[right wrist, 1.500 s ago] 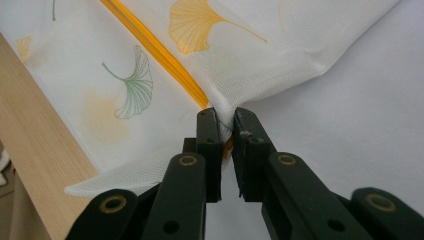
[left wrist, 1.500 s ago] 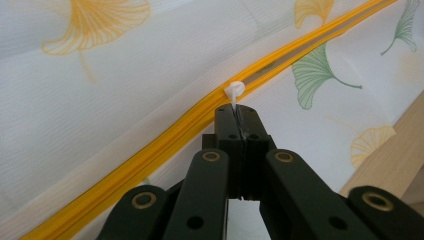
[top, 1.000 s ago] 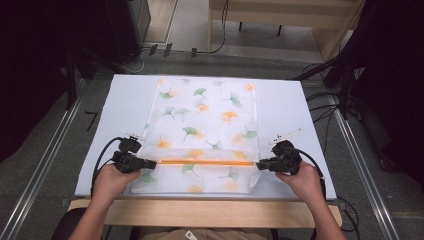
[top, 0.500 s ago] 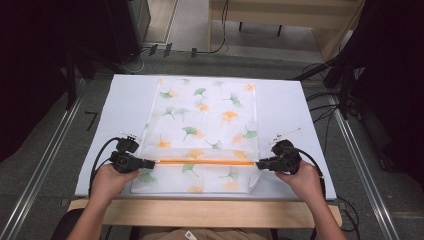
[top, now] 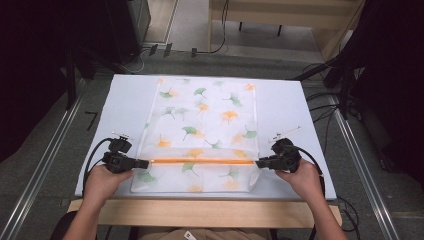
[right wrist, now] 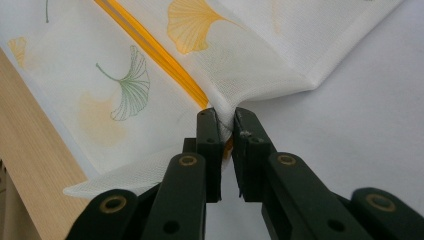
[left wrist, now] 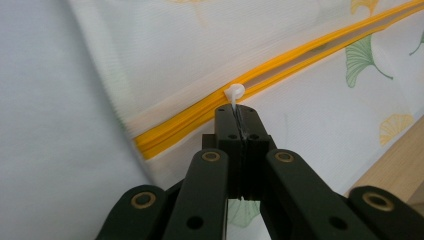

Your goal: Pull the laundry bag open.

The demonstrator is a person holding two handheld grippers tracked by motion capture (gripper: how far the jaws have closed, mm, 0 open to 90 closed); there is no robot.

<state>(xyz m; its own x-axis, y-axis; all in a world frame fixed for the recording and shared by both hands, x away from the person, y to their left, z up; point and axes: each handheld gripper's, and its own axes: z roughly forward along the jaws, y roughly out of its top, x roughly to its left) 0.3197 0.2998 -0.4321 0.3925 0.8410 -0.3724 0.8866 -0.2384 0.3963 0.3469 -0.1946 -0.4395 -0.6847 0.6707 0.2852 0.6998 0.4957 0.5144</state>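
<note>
Mesh bag is laid flat mid-bench, zipper toward 6 o'clock. Left gripper jaws are clamped on the white zipper pull, barely shifted since a second ago; right gripper jaws pinch the bag's 3 o'clock edge. Unzipping is likely just starting.

A white mesh laundry bag printed with green and orange ginkgo leaves lies flat on the pale blue table cover, running from near the far edge to the near edge, midway between the left and right edges. An orange zipper crosses the bag near its near end. Its small white pull tab sits toward the zipper's left end, and the bag's right side edge is puckered.
</note>
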